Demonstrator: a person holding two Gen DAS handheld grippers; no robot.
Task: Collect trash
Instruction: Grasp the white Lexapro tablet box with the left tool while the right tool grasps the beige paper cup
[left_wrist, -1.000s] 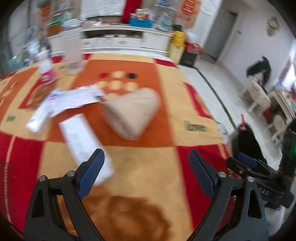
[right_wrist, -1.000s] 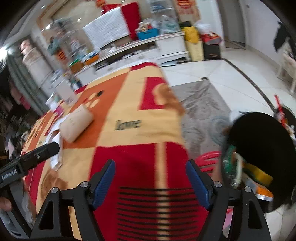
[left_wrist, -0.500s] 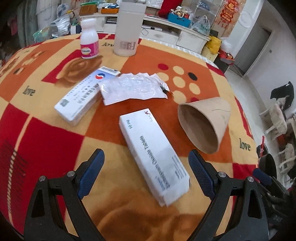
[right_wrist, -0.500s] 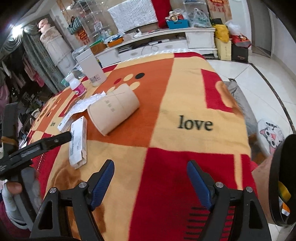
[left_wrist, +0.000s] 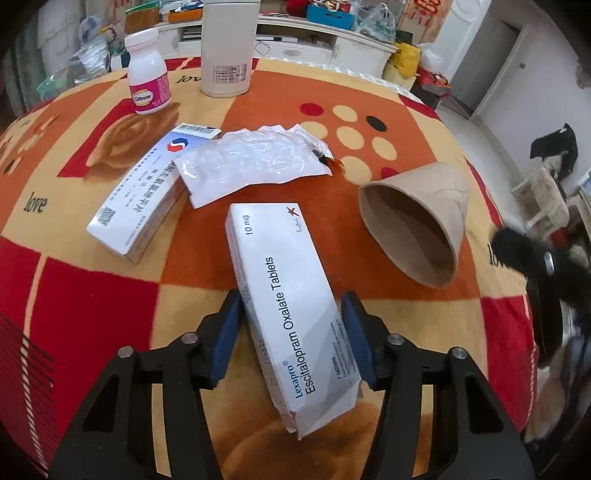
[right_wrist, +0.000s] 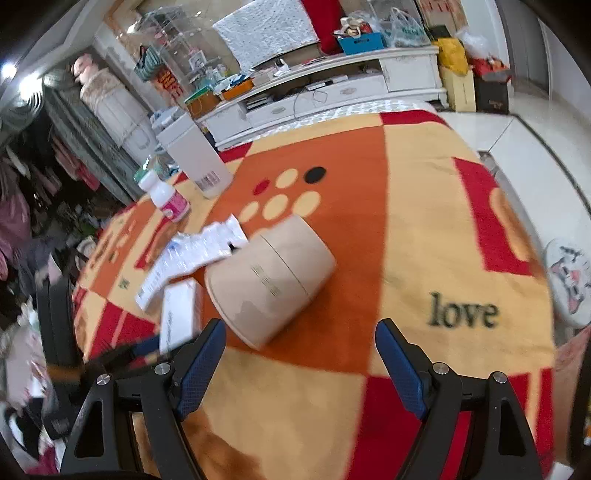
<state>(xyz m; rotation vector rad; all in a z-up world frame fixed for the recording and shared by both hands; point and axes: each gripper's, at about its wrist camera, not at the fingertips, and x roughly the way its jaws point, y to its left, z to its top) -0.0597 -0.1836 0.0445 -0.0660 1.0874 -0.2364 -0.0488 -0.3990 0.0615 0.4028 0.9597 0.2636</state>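
The white tablet box (left_wrist: 291, 314) serves as landmark; it lies flat on the patterned blanket (left_wrist: 92, 310), its long sides offered to a grab. Left of it rests a second carton (left_wrist: 136, 199), partly under a crinkled plastic wrapper (left_wrist: 251, 162). The left gripper (left_wrist: 291, 332) straddles the box's near half: its jaws have just been closing, pads at both sides, apparently pinching it. Right of the box, a paper cup (left_wrist: 417, 218) lies tipped. The right gripper (right_wrist: 299, 365) hovers spread, empty, near that cup.
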